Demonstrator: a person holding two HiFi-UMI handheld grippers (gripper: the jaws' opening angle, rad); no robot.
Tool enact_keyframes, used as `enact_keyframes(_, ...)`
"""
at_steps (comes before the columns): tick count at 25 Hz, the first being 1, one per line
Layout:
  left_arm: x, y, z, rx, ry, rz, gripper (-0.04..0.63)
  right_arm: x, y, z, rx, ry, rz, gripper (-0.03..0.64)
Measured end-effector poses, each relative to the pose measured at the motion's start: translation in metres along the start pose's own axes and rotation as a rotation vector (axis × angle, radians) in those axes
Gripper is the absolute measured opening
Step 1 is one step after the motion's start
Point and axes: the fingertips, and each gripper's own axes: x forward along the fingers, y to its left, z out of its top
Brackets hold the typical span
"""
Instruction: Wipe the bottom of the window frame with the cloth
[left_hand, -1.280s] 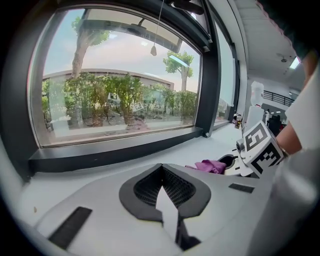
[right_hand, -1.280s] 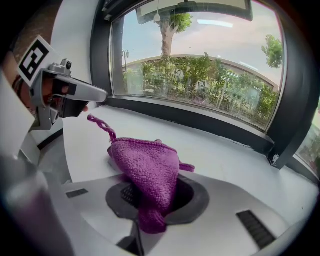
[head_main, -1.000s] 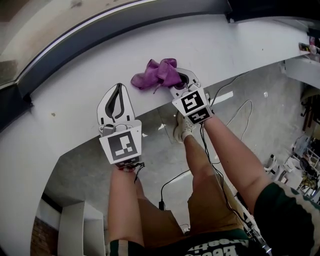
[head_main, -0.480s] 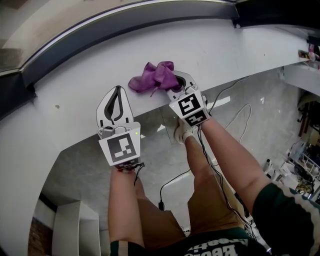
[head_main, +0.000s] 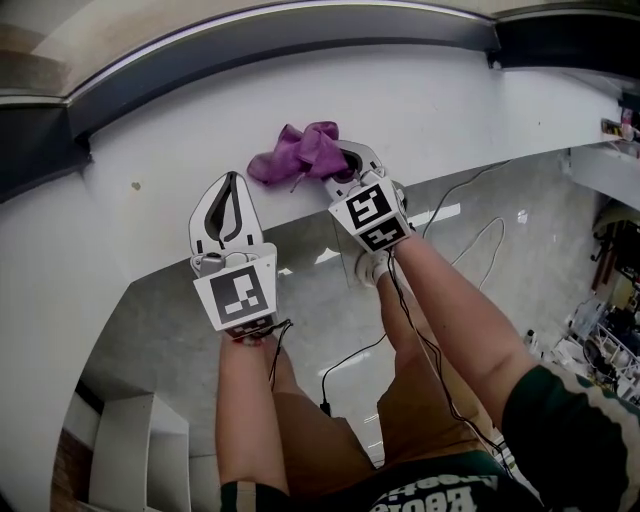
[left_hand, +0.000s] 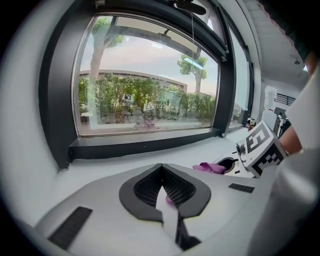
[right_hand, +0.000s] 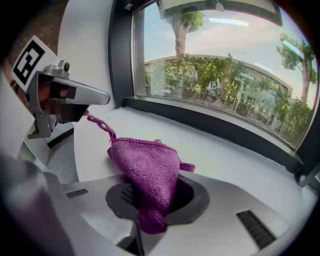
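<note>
A purple cloth lies bunched on the white window sill, below the dark bottom rail of the window frame. My right gripper is shut on the cloth, which bulges out ahead of its jaws. My left gripper is shut with nothing in it, over the sill's near edge, a little left of the cloth. In the left gripper view the frame's bottom rail runs across ahead of the jaws, with the right gripper at the right.
The sill's front edge drops to a grey floor with cables. A white shelf unit stands at lower left. A dark upright of the frame rises left of the glass.
Both grippers have shifted slightly up and left along the sill, the right one carrying the cloth closer to the frame's bottom rail.
</note>
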Motion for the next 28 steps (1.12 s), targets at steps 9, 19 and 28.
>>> enact_keyframes(9, -0.026, 0.048, -0.013, -0.025, -0.004, 0.054, 0.006, 0.019, 0.029, 0.021, -0.022, -0.010, 0.002, 0.084)
enact_keyframes(19, -0.053, 0.106, -0.022, -0.047, -0.007, 0.119, 0.006, 0.046, 0.080, 0.059, -0.064, -0.027, 0.048, 0.083)
enact_keyframes(28, -0.062, 0.124, -0.024, -0.068, -0.002, 0.170, 0.006, 0.060, 0.102, 0.074, -0.111, -0.026, 0.105, 0.084)
